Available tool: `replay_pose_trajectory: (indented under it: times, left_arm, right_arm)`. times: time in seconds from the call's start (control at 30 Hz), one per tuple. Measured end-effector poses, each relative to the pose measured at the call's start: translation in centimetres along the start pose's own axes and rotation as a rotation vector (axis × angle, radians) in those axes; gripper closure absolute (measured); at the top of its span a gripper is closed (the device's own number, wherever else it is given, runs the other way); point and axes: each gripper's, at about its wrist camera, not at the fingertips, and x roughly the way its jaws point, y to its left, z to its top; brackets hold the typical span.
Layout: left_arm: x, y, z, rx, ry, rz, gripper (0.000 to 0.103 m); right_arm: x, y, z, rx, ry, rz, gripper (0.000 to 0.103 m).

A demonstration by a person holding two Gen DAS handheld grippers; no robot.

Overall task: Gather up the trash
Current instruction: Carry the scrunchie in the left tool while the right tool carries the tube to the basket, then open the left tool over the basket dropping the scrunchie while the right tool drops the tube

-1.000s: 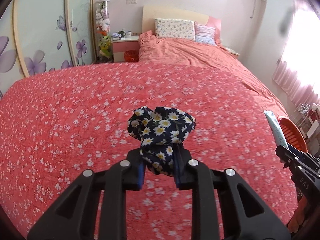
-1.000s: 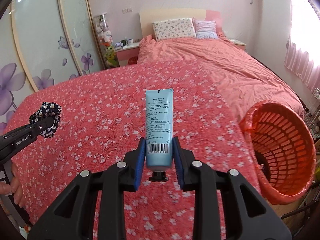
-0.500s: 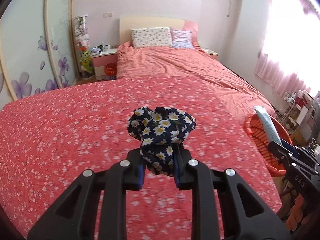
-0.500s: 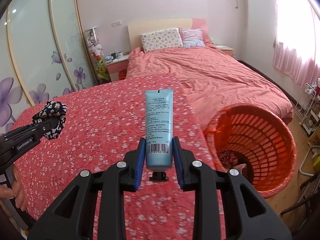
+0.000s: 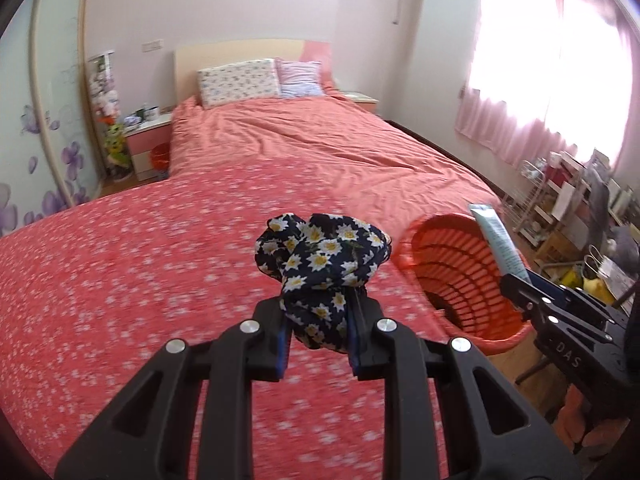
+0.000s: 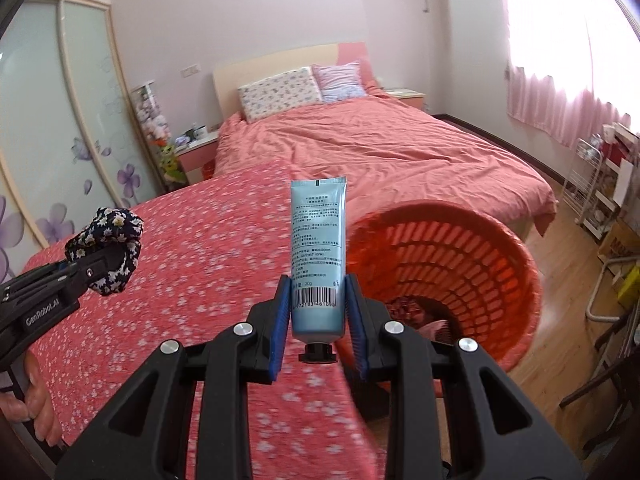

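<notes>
Ahead of the right claw (image 6: 318,312), which pinches the tube (image 6: 318,256), gapes the basket (image 6: 516,264); the left claw (image 5: 318,330) pinches the cloth (image 5: 322,256) over the bed (image 5: 120,280). Best release each only directly above the rim.

pink walls | coral bed (image 5: 320,148) | bright curtained window (image 5: 560,72) | wood floor (image 6: 568,248)
</notes>
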Motion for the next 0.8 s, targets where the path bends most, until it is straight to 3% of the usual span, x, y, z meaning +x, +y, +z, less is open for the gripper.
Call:
replay_pose_trajectory:
  times: [0.53,0.63,0.7,0.8]
  left_arm:
    - [6.6,-12.1,1.1,0.106,0.063,-0.197,0.080]
    - [8.5,-13.8,1.4,0.117,0.077,-0.202,0.072]
    - [9.7,-14.4,1.5,0.114,0.093,-0.204,0.060]
    - [11.4,-14.9,1.5,0.101,0.121,-0.199,0.053]
  right_arm:
    - [1.4,-8.6,1.6,0.148,-0.012,-0.072,0.076]
    - [2.1,-9.9,2.0,0.179,-0.009,-0.067,0.075]
    - [2.8,-10.8,2.3,0.207,0.000,-0.064,0.075]
    - [3.2,-11.2,2.2,0.220,0.004,-0.075,0.064]
